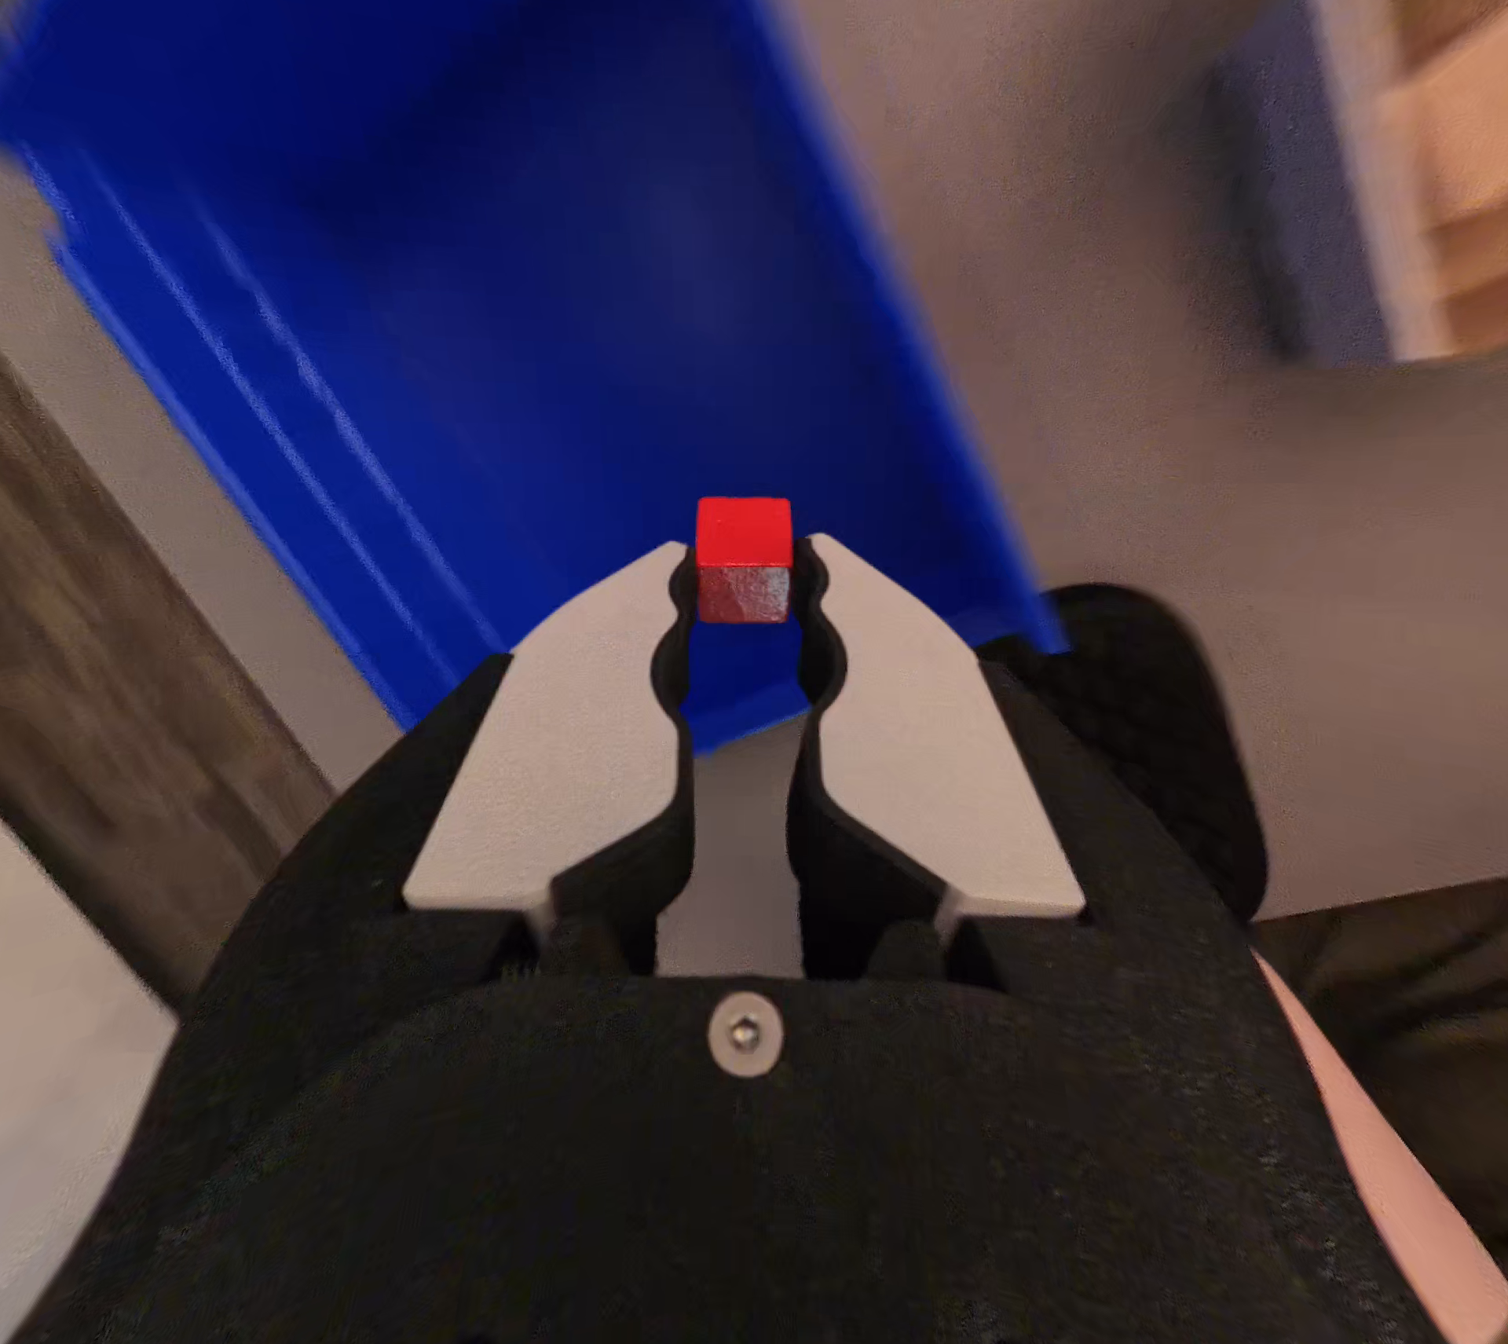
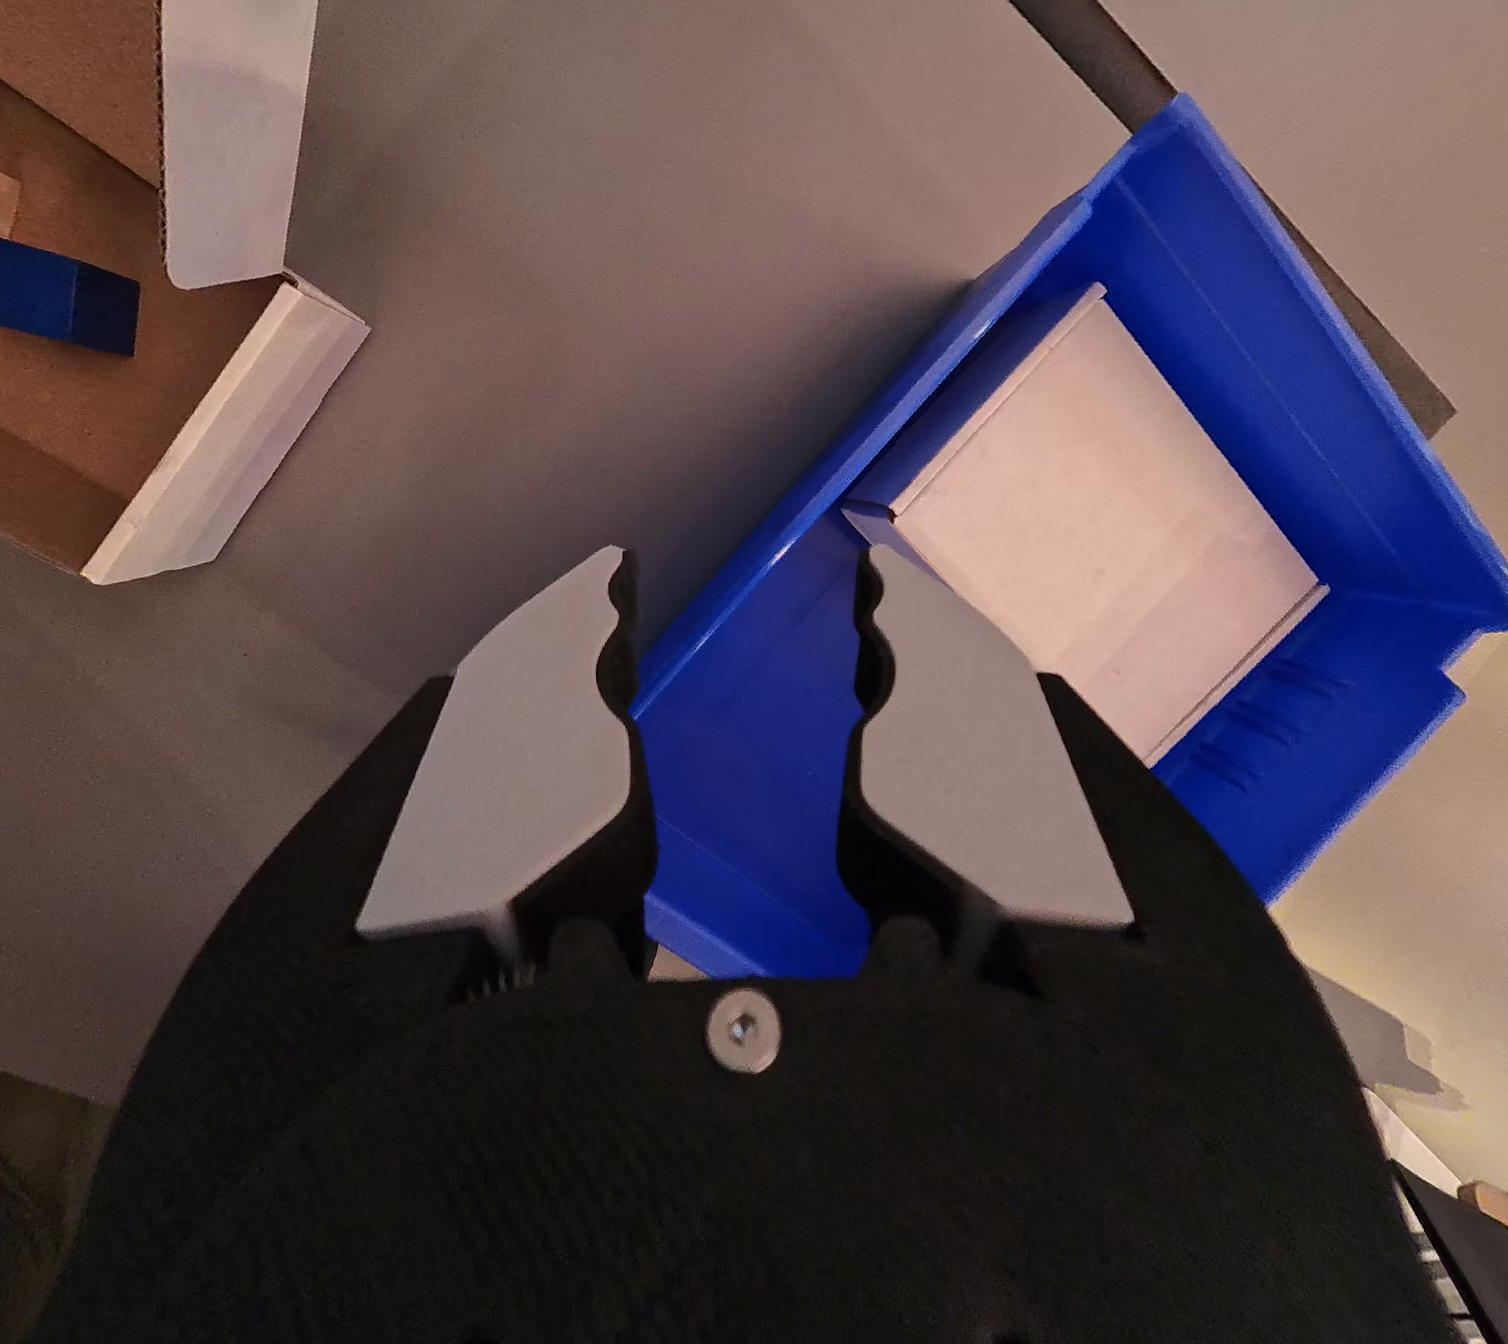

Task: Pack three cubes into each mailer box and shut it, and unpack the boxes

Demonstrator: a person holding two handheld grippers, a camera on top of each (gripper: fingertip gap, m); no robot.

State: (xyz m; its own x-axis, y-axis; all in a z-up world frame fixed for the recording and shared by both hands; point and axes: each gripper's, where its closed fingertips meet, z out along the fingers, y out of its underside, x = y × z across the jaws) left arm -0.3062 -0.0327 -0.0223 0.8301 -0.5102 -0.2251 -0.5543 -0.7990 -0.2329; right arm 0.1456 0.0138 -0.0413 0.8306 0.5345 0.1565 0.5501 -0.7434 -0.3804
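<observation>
Pinching a small red wooden cube (image 1: pixel 743 560) at the very tips of its white-faced fingers, the left gripper (image 1: pixel 744 558) holds it in the air over the near end of a large blue plastic bin (image 1: pixel 457 179), whose blurred interior shows no other cubes. Which way the cube is travelling cannot be told, so this may be packing or unpacking. In the right wrist view, the right gripper (image 2: pixel 741 558) hangs with its jaws spread and nothing between them, above the near corner of a second blue plastic bin (image 2: pixel 1273 293). A closed white cardboard mailer box (image 2: pixel 1093 513) lies flat inside that bin, so one box looks finished. Off to the left on the grey tabletop (image 2: pixel 653 162), an open white mailer box with a brown inside (image 2: pixel 220 440) has its lid flaps up and a dark blue cube (image 2: pixel 69 317) lying in it; whether more cubes are in there is cut off by the frame edge. At least that box seems to remain unfinished. Bare tabletop between the open box and the bin gives free room to move, while the table's dark far edge (image 2: pixel 1142 81) runs just behind the bin.
</observation>
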